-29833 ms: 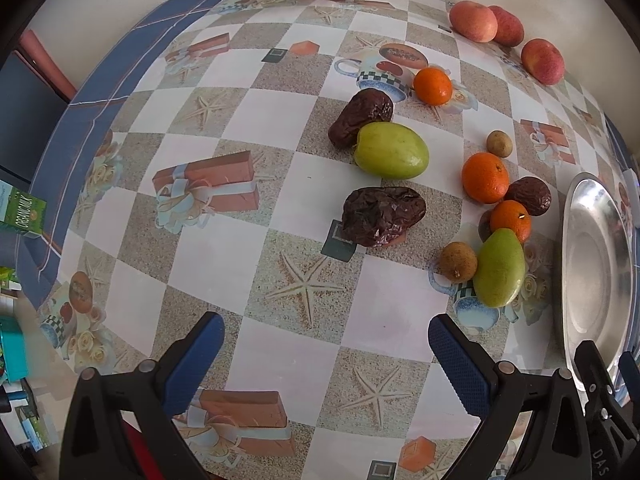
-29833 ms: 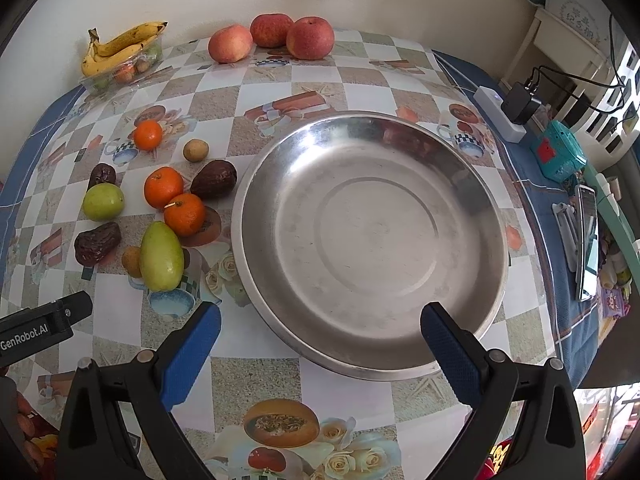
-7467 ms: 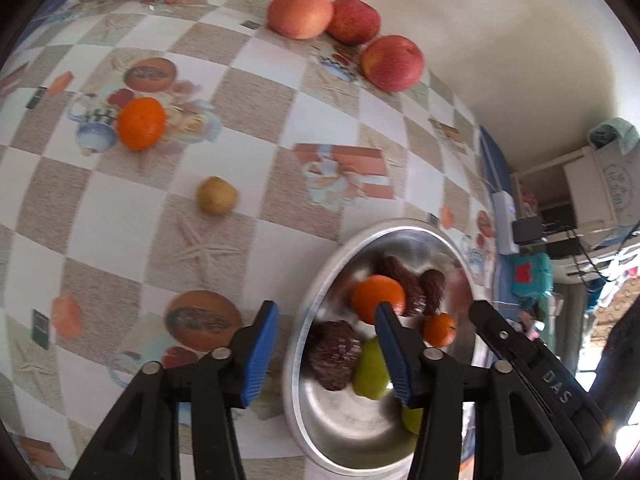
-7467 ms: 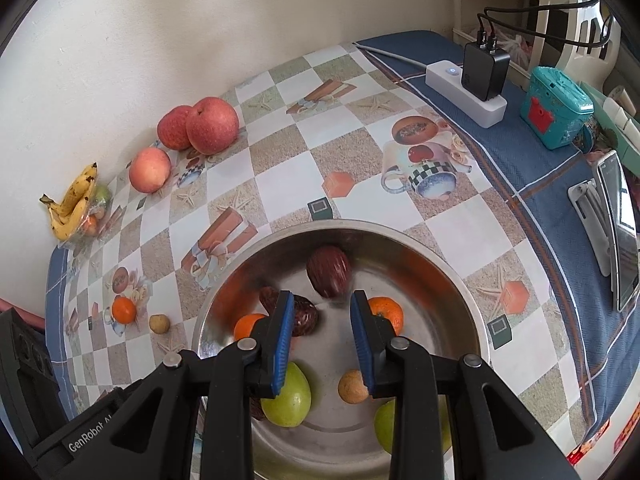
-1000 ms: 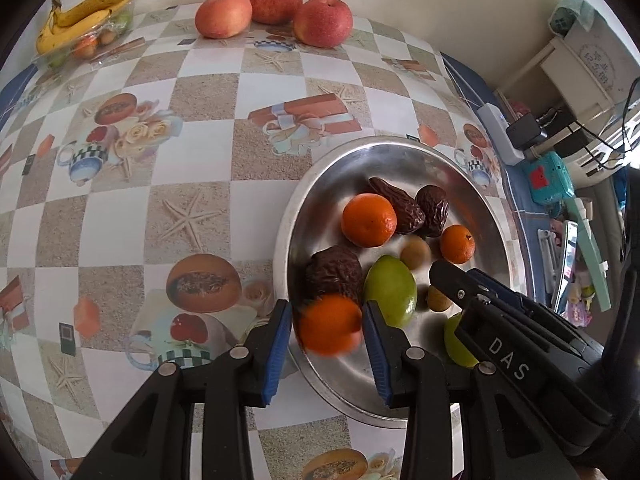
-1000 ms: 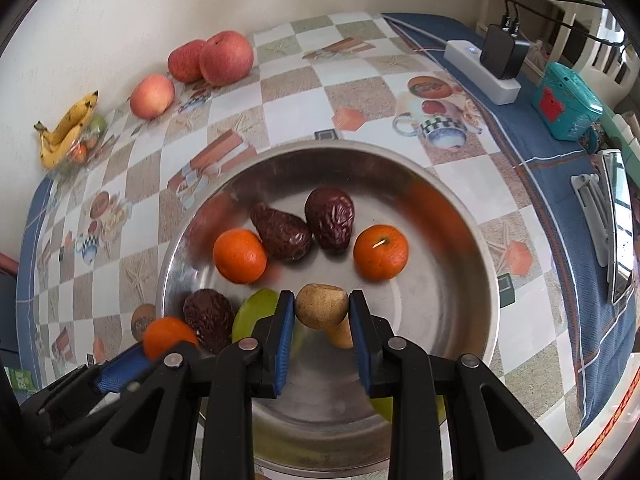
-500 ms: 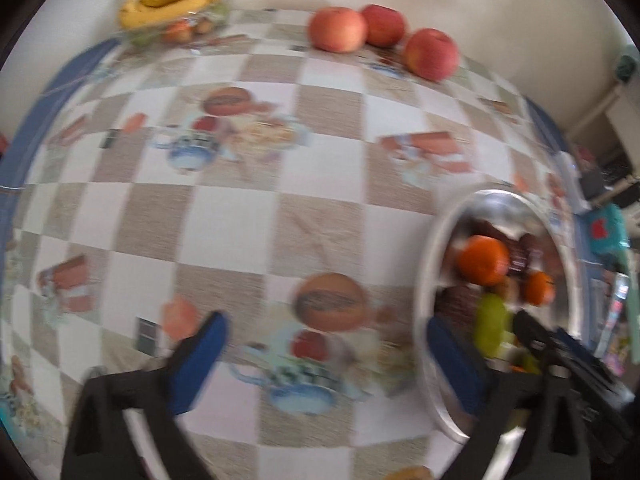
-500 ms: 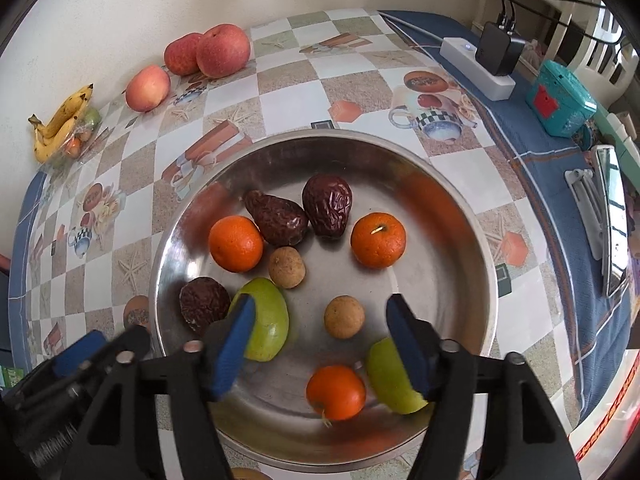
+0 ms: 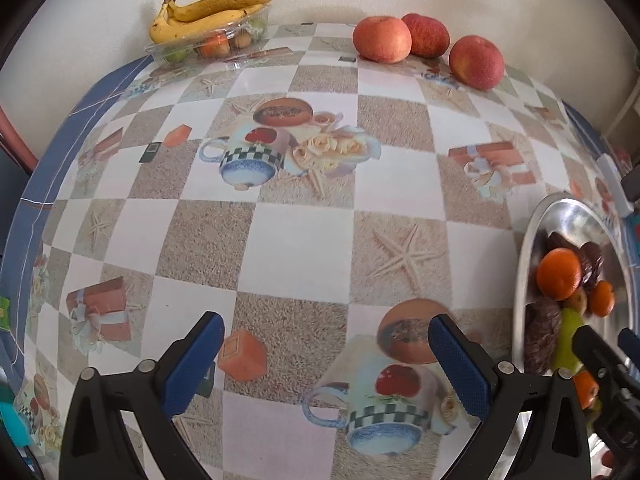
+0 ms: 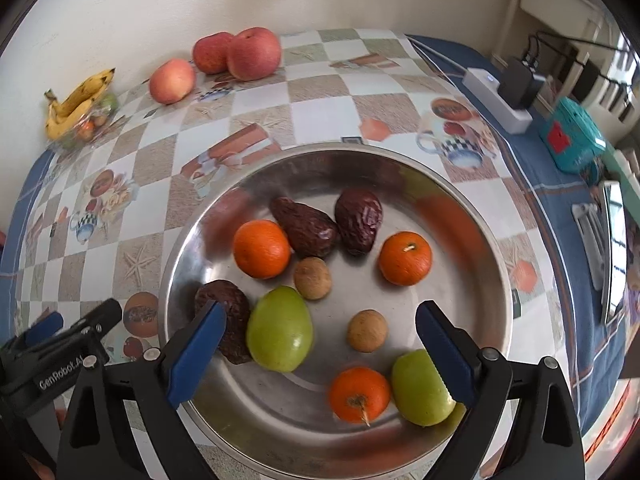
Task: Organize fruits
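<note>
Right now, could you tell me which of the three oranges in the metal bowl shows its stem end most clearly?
The orange on the right side of the bowl, beside the wrinkled dark fruit: its pale stem scar faces up.

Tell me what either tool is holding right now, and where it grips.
Nothing. The left tool is open over bare tablecloth, and the right tool is open above the bowl, touching no fruit.

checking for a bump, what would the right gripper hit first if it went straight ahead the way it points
Probably the fruit in the metal bowl. The open right gripper points down into it, and the small brown fruit lies nearest its line, though depth is unclear.
</note>
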Action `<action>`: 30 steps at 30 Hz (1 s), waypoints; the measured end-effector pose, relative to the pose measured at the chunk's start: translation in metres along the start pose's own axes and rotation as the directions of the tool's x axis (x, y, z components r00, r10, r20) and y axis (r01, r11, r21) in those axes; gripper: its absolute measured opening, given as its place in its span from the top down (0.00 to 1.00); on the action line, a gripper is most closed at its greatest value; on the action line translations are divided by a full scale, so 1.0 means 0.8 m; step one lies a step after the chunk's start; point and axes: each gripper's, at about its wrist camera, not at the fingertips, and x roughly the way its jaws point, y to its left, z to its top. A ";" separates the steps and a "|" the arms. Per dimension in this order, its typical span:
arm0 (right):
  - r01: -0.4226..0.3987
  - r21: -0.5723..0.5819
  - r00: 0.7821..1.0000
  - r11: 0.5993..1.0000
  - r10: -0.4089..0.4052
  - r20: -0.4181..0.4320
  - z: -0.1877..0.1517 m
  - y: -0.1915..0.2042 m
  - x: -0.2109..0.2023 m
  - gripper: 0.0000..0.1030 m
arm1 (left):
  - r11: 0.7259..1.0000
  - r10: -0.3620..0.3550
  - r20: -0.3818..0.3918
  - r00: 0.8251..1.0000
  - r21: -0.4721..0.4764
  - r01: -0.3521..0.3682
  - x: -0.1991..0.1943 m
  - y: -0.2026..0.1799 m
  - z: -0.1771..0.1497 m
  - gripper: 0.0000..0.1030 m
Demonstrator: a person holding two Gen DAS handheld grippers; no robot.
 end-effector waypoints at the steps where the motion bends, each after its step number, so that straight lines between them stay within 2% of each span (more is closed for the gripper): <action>1: 0.003 -0.008 1.000 1.000 -0.003 0.001 -0.001 0.002 0.001 0.07 | 1.000 0.006 -0.006 1.000 0.003 -0.005 0.000 -0.001 0.000 0.00; 5: -0.007 -0.020 1.000 1.000 0.007 0.004 -0.008 0.008 0.002 0.07 | 0.999 0.046 -0.012 0.999 0.017 -0.046 0.001 0.003 -0.006 0.00; 9: 0.003 -0.033 1.000 0.999 -0.003 0.015 -0.016 0.010 0.000 0.07 | 0.997 0.068 0.055 0.996 0.027 -0.069 -0.023 0.004 -0.009 0.00; 11: 0.018 -0.031 1.000 0.999 -0.017 0.019 -0.019 0.009 -0.002 0.07 | 0.994 0.108 0.090 0.990 0.023 -0.111 -0.035 0.005 -0.011 0.00; 15: 0.042 -0.032 0.999 0.999 -0.041 0.035 -0.026 0.005 -0.010 0.07 | 0.988 0.143 0.120 0.982 0.041 -0.149 -0.055 0.008 -0.018 0.00; 19: 0.034 -0.026 0.999 0.999 -0.033 0.044 -0.035 0.003 -0.021 0.07 | 0.979 0.185 0.111 0.976 0.071 -0.193 -0.066 0.007 -0.028 0.00; 21: 0.034 -0.030 0.998 0.999 -0.033 0.051 -0.040 0.003 -0.028 0.07 | 0.979 0.184 0.085 0.979 0.078 -0.190 -0.073 0.010 -0.032 0.00; 24: 0.034 -0.037 0.998 0.999 -0.031 0.057 -0.047 0.005 -0.038 0.07 | 0.987 0.142 0.058 0.988 0.063 -0.146 -0.086 0.017 -0.040 0.00; 30: 0.034 -0.050 0.996 0.998 -0.030 0.078 -0.063 0.009 -0.063 0.07 | 0.994 0.097 0.074 0.993 0.050 -0.101 -0.118 0.024 -0.052 0.00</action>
